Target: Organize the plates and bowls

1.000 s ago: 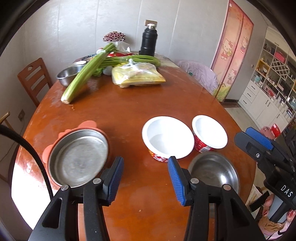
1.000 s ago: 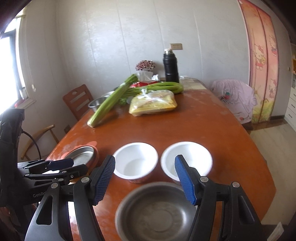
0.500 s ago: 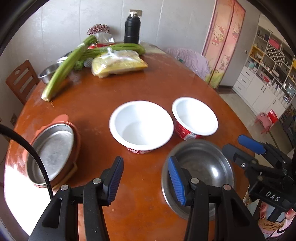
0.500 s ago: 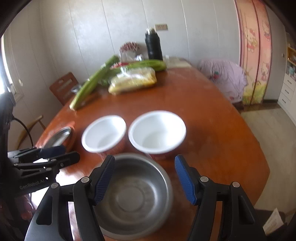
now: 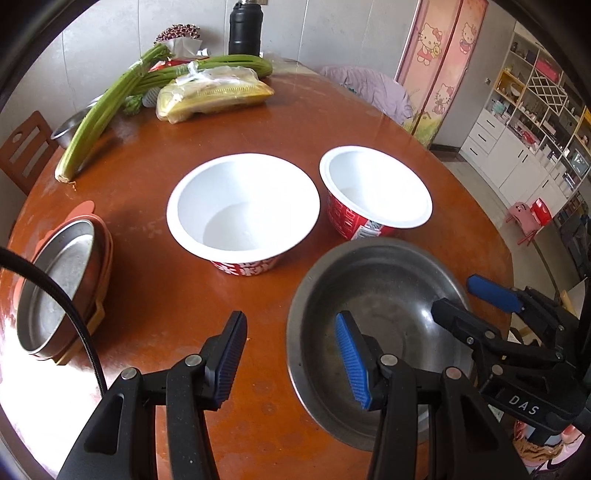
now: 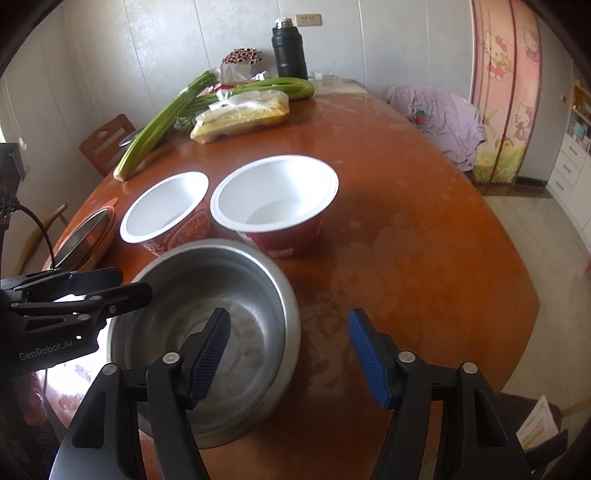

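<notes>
A steel bowl (image 5: 388, 295) (image 6: 229, 306) stands at the near edge of the brown table. My left gripper (image 5: 291, 363) (image 6: 96, 284) is open and straddles its left rim, one finger inside and one outside, pads not touching. My right gripper (image 6: 290, 360) (image 5: 476, 302) straddles the opposite rim the same way; its jaws are closing, with the pads still apart from the metal. Behind the steel bowl sit two white bowls with red outsides, one larger (image 5: 243, 210) (image 6: 166, 210) and one smaller (image 5: 376, 184) (image 6: 277, 192). A steel plate (image 5: 55, 280) (image 6: 86, 236) rests on a pink tray at the left.
At the far end of the table lie celery stalks (image 5: 96, 122), a bag of yellow food (image 5: 214, 96), a black flask (image 5: 243, 29) and a small steel bowl (image 5: 68, 127). A wooden chair (image 5: 22, 147) stands on the left. The table edge (image 6: 517, 332) curves close on the right.
Both grippers have come down and forward over the steel bowl and now straddle its rims. The right gripper's jaws have narrowed slightly.
</notes>
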Tool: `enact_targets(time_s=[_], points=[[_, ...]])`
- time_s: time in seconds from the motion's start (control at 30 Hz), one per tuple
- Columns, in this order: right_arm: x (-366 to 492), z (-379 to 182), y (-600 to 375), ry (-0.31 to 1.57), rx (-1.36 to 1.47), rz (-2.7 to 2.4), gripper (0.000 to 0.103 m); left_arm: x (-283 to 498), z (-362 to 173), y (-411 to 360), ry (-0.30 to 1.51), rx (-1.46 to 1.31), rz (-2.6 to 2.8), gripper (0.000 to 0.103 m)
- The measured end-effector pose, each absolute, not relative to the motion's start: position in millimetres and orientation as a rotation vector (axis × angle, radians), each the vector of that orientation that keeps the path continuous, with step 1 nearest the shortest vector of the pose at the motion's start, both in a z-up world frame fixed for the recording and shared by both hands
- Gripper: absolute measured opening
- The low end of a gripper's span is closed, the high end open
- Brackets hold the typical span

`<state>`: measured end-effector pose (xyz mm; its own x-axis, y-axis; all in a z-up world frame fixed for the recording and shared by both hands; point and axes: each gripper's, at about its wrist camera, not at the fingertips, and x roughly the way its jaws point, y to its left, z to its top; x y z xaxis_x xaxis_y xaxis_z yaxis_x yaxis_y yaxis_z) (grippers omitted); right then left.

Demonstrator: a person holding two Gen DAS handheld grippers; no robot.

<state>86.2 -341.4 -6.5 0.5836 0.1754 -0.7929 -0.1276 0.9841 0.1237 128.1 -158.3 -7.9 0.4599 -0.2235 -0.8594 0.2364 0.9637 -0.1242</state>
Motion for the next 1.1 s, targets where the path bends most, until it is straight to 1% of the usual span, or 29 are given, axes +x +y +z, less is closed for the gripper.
enact_targets(time_s=[0.03, 0.17, 0.2, 0.3, 0.33, 0.43, 0.53, 0.6, 1.1], points=[[86.4, -8.5, -342.0, 0.939, 0.058, 0.175, 0.061, 128.8, -8.7, -159.7, 1.057, 0.014, -0.284, 0.050], [84.8, -12.5, -337.0, 0.939, 0.031, 0.171, 0.056, 128.4, -14.3, -164.5, 1.078, 0.015, -0.292, 0.050], [84.7, -12.9, -335.8, 0.940, 0.031, 0.177, 0.052, 128.2, -15.3, -165.7, 1.082, 0.017, -0.292, 0.050], [84.1, -14.2, -330.4, 0.941, 0.016, 0.196, 0.047, 129.0, -17.7, -168.8, 1.092, 0.016, -0.297, 0.050], [84.0, -14.7, -328.2, 0.942, 0.006, 0.202, 0.044, 129.9, -18.8, -169.2, 1.098, 0.008, -0.301, 0.050], [83.7, -17.3, -323.3, 0.947, -0.007, 0.211, 0.040, 131.5, -21.9, -169.7, 1.113, -0.008, -0.315, 0.050], [83.6, -18.1, -320.7, 0.945, -0.020, 0.214, 0.039, 132.5, -23.5, -172.0, 1.120, -0.013, -0.325, 0.050], [83.7, -17.7, -320.0, 0.945, -0.017, 0.225, 0.039, 133.0, -24.3, -173.5, 1.122, -0.015, -0.329, 0.047], [75.7, -5.0, -307.7, 0.946, -0.022, 0.257, 0.040, 119.2, -9.2, -157.3, 1.094, -0.021, -0.318, 0.046]])
